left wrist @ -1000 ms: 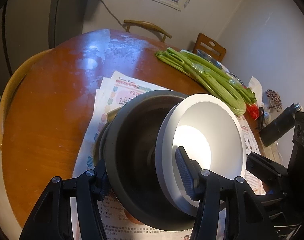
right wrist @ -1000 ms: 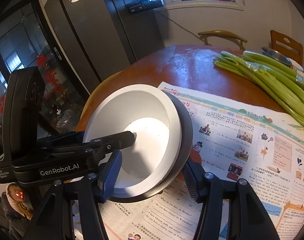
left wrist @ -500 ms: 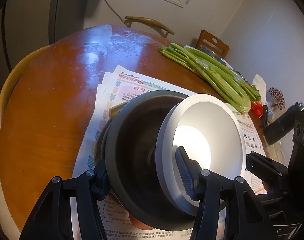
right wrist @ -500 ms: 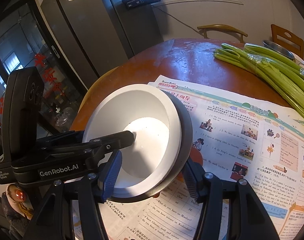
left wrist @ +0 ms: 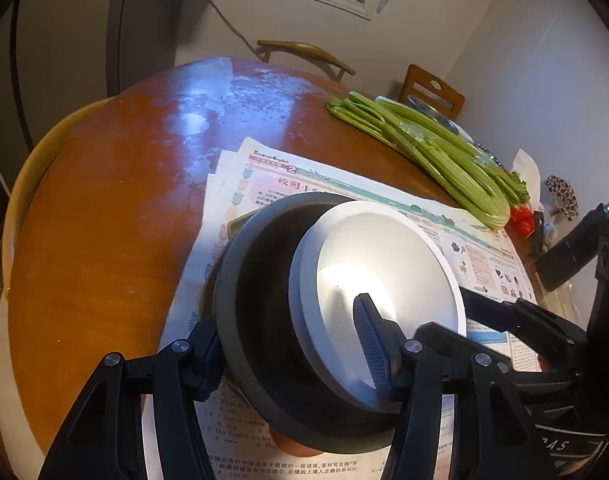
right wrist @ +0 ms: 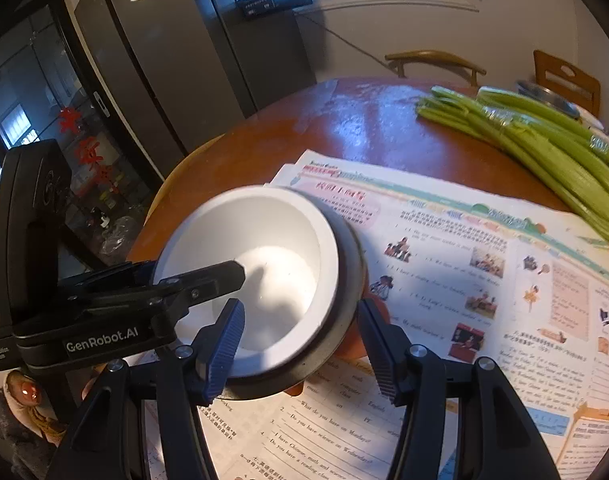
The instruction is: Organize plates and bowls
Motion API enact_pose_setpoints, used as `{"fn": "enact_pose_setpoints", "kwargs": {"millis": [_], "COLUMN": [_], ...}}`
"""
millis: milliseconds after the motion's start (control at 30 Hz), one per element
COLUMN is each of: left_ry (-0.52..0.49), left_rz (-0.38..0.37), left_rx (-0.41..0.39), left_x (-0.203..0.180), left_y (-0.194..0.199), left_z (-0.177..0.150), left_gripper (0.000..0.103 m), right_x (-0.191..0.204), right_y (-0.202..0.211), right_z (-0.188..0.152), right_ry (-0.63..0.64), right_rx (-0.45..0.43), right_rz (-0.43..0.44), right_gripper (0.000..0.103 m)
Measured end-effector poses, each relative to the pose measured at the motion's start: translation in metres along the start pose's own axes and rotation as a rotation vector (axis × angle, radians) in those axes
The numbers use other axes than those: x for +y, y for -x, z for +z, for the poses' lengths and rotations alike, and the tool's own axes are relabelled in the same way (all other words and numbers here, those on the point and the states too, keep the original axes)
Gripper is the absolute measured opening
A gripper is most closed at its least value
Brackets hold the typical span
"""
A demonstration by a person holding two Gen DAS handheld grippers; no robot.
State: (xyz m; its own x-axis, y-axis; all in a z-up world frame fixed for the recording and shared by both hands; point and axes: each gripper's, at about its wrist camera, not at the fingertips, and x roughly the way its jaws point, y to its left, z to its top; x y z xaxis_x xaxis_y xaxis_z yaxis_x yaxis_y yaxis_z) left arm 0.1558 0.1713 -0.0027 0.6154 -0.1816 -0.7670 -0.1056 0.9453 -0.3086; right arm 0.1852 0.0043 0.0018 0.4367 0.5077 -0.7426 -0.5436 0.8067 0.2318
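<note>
Both tongs (left wrist: 292, 344) (right wrist: 300, 344) gripping nested bowls (left wrist: 384, 272), w/ left loosening

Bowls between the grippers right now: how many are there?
2. A white bowl sits nested inside a dark grey bowl, both tilted over the newspaper. Something olive shows at the grey bowl's far edge; more dishes may be hidden beneath.

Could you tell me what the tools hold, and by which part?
The left tool and right tool each grip the round white bowl nested in the dark grey bowl across both rims; the left jaws have just been opening.
</note>
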Motion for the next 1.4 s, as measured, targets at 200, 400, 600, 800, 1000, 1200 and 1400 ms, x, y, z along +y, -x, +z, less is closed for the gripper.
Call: {"fn": "enact_pose_setpoints", "kwargs": {"millis": [200, 400, 600, 800, 1000, 1200, 1400], "left_ry": [-0.002, -0.009, -0.035, -0.023, -0.016, -0.029, -0.042], "left_rz": [0.044, 0.094, 0.152, 0.196, 0.218, 0.235, 0.24], "left_rx": [-0.049, -0.117, -0.16, -0.168, -0.163, -0.146, -0.146], "left_x": [-0.004, -0.011, -0.029, -0.048, -0.063, -0.077, -0.082], "left_y": [0.02, 0.048, 0.071, 0.08, 0.086, 0.081, 0.083], "left_z": [-0.003, -0.01, -0.034, -0.07, -0.103, -0.124, -0.135], "left_gripper": [0.06, 0.06, 0.064, 0.067, 0.068, 0.068, 0.068], "right_x": [-0.003, -0.002, 0.003, 0.008, 0.014, 0.012, 0.01], "right_y": [0.012, 0.032, 0.058, 0.085, 0.103, 0.114, 0.119], "right_z": [-0.002, -0.007, -0.023, -0.053, -0.085, -0.108, -0.128], "right_ry": [-0.004, -0.002, 0.013, 0.045, 0.081, 0.083, 0.077], "right_rx": [-0.028, -0.074, -0.114, -0.147, -0.156, -0.172, -0.164], "right_rz": [-0.025, -0.038, -0.044, -0.086, -0.142, -0.169, -0.189], "right_gripper": [0.059, 0.059, 0.059, 0.059, 0.059, 0.059, 0.059]}}
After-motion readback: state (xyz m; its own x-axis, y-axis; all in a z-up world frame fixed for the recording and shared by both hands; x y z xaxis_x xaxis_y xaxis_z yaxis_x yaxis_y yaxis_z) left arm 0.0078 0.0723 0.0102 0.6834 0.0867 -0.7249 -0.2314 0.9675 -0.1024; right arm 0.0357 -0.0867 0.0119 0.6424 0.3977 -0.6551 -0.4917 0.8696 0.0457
